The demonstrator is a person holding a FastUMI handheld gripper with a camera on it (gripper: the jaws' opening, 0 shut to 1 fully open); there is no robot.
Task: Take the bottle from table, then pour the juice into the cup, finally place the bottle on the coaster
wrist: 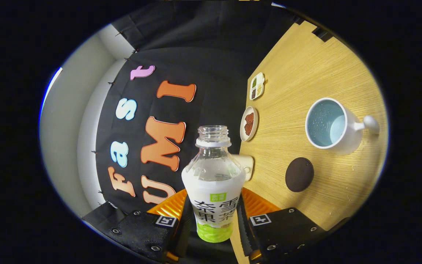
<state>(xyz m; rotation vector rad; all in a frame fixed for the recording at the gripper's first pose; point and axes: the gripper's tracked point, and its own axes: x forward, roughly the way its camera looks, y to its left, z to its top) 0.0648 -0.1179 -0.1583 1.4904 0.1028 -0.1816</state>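
Two fingers of your gripper [214, 220] are closed on the bottle [214, 183], pressing its labelled lower body from either side, so you have it in hand and tipped over sideways relative to the table [306, 66]. It has no cap on and looks nearly empty, so judge it light. The clear thin plastic will likely flex and may slip if you squeeze harder, so keep your hold low on the label where the wall seems stiffer. Beyond the fingers stands the cup [330, 126], its inside wet. Nearer you, beside it, lies the dark round coaster [299, 174], bare and ready for the bottle. Set it down gently, since a light bottle tips easily.
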